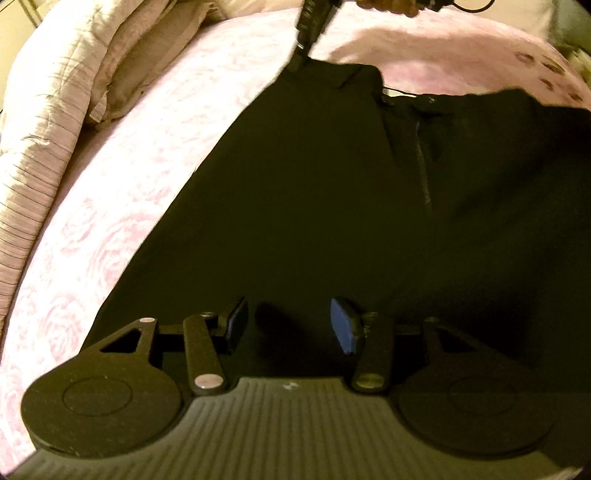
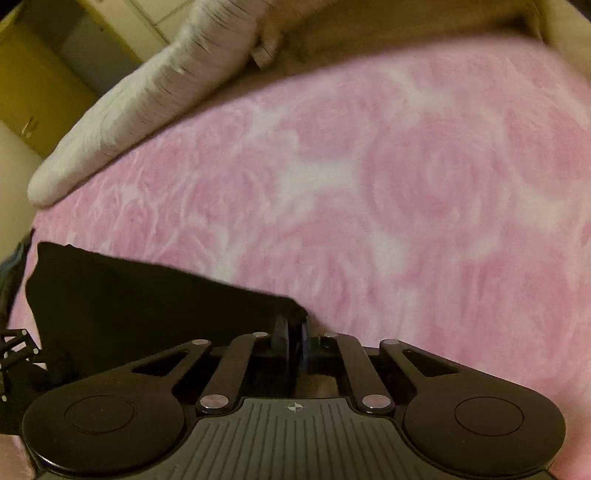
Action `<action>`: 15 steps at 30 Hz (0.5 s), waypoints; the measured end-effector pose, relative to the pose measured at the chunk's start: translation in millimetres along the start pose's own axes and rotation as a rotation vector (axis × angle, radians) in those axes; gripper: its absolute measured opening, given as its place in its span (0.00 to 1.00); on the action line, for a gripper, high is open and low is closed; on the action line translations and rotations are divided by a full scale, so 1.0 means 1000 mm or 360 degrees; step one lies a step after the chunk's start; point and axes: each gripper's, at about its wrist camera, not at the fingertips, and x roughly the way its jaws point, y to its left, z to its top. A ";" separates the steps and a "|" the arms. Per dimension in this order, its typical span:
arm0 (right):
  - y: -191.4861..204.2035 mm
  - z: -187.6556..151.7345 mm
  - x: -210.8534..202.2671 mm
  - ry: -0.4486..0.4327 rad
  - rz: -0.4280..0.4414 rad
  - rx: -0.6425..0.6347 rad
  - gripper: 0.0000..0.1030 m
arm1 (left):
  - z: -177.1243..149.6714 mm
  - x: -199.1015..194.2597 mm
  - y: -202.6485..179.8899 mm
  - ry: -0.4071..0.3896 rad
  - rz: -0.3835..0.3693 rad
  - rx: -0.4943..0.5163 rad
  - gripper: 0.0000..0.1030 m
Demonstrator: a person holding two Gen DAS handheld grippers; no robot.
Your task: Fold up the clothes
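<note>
A black garment [image 1: 314,192] lies spread flat on the pink rose-patterned bed cover [image 1: 122,206]. My left gripper [image 1: 290,325] hovers over the garment's near part, jaws open, with only the flat cloth beneath and nothing pinched between them. At the top of the left wrist view, my right gripper [image 1: 301,55] meets the garment's far corner. In the right wrist view, my right gripper [image 2: 293,332] is shut, with the corner of the black garment [image 2: 129,295] running in between its pads. The bed cover [image 2: 406,184] fills the view beyond it.
A folded pale quilt [image 1: 55,129] lies along the bed's left side and also shows as the quilt [image 2: 147,92] in the right wrist view. A thin dark cable [image 1: 399,90] crosses the garment's far edge. A hand [image 1: 384,7] holds the right gripper. Yellow-brown furniture [image 2: 37,81] stands beyond the bed.
</note>
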 end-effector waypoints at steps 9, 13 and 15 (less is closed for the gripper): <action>0.000 0.018 0.017 -0.0045 -0.0188 -0.0158 0.11 | -0.016 -0.015 0.026 0.0040 0.0124 -0.0198 0.43; 0.009 0.002 -0.014 -0.0131 -0.0427 -0.0250 0.41 | -0.065 -0.062 0.033 0.0176 0.0213 -0.0348 0.44; 0.027 -0.012 -0.032 -0.0188 -0.0467 -0.0294 0.41 | -0.090 -0.079 0.032 0.0251 0.0213 -0.0432 0.44</action>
